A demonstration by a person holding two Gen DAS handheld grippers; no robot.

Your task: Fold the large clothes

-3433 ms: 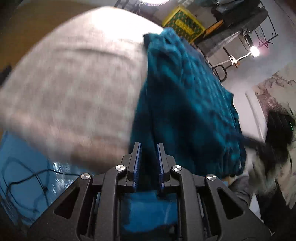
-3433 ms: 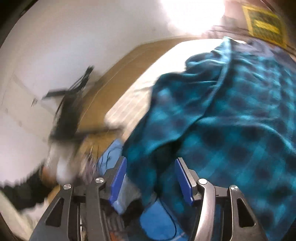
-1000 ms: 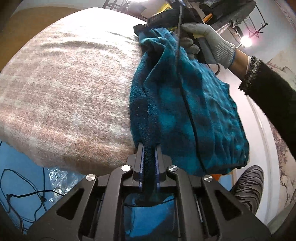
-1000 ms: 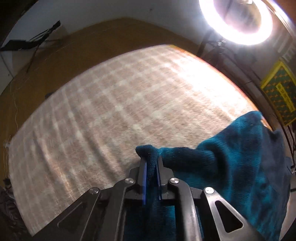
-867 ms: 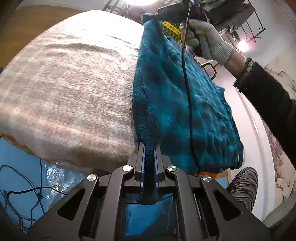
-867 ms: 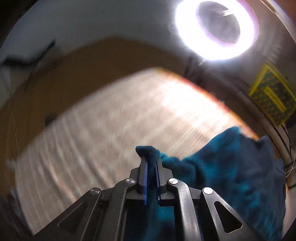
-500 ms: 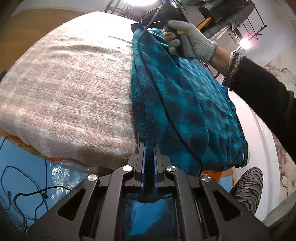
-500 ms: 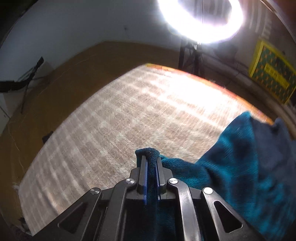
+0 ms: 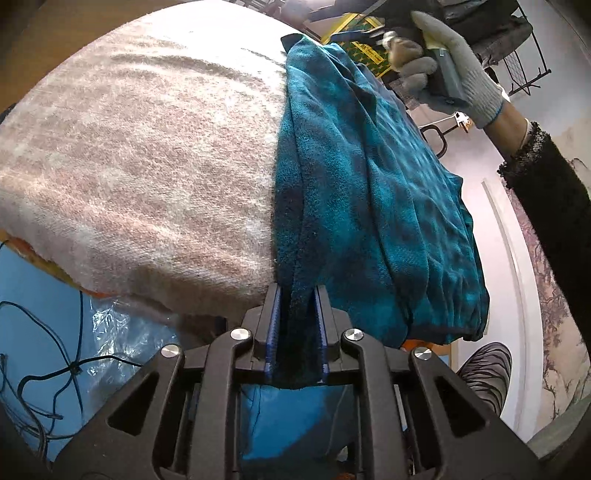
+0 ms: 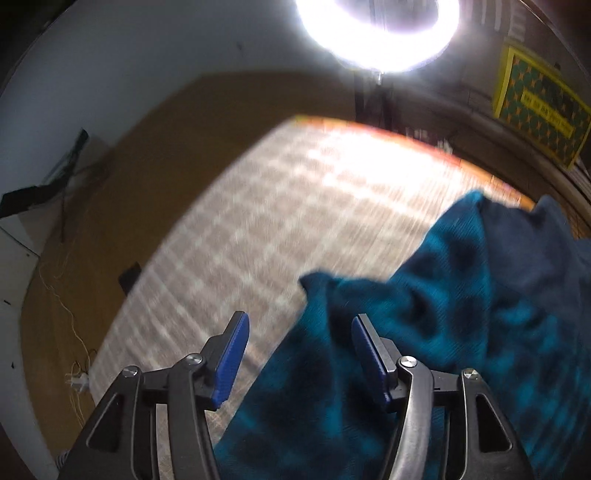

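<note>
So the left gripper (image 9: 294, 332) is pinching the near edge of the teal plaid fleece garment (image 9: 369, 192) to anchor it on the checked blanket (image 9: 147, 147), while the right gripper (image 10: 301, 354) is hanging wide open above its far corner, probably freeing it to settle.

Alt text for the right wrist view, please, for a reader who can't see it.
The right claw hangs open over a teal plaid garment, whose corner lies loose between the blue pads without being pinched. The garment rests on a beige checked blanket, blurred by motion, with a bright ring light glaring at the top.
</note>
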